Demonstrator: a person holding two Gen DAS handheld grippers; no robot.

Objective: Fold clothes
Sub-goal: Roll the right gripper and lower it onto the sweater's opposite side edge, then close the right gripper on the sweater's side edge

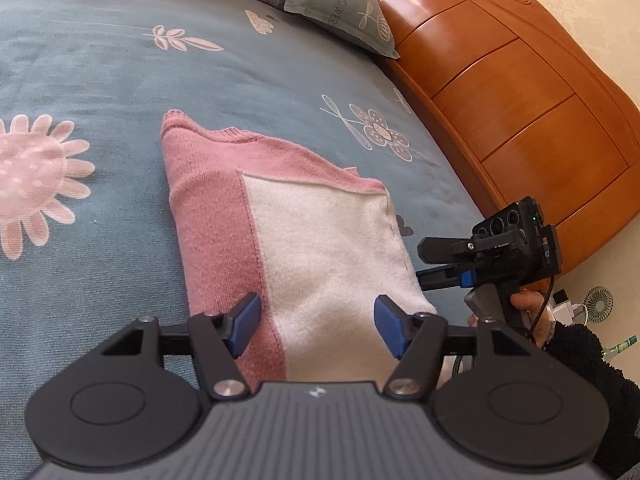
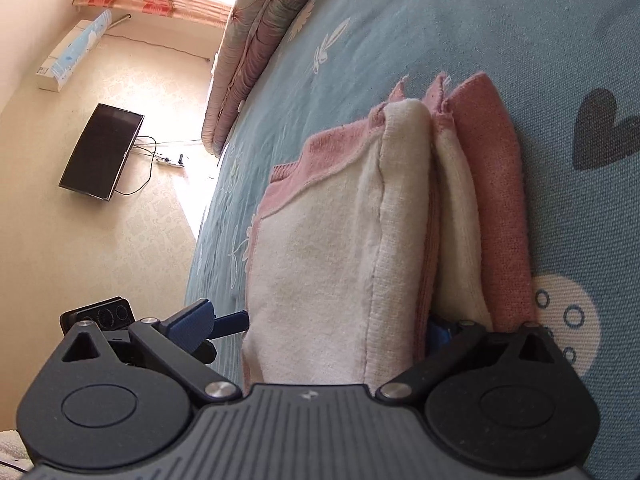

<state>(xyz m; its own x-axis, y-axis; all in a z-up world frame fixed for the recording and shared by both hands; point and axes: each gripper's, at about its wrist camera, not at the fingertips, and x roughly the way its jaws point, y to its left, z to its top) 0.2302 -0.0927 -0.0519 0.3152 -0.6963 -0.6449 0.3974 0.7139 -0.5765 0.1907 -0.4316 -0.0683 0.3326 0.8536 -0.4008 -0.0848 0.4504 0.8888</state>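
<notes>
A folded pink-and-white knit sweater (image 1: 304, 232) lies flat on the blue flowered bedsheet (image 1: 100, 80). My left gripper (image 1: 318, 326) is open, its blue pads (image 1: 246, 324) spread over the sweater's near end with nothing pinched. My right gripper (image 1: 422, 262) comes in from the right at the sweater's side edge. In the right wrist view the sweater (image 2: 328, 240) shows its stacked layers end on. The right gripper (image 2: 318, 326) is open around the upper layers. One pad (image 2: 196, 320) stands clear of the cloth, and the other is tucked between layers and mostly hidden.
A wooden headboard (image 1: 520, 100) runs along the right, with a grey pillow (image 1: 340, 12) against it. A rolled quilt (image 2: 248, 60) lies along the bed's far side. A hand in a dark fleecy sleeve (image 1: 580, 360) holds the right gripper. A dark screen (image 2: 100, 152) hangs on the wall.
</notes>
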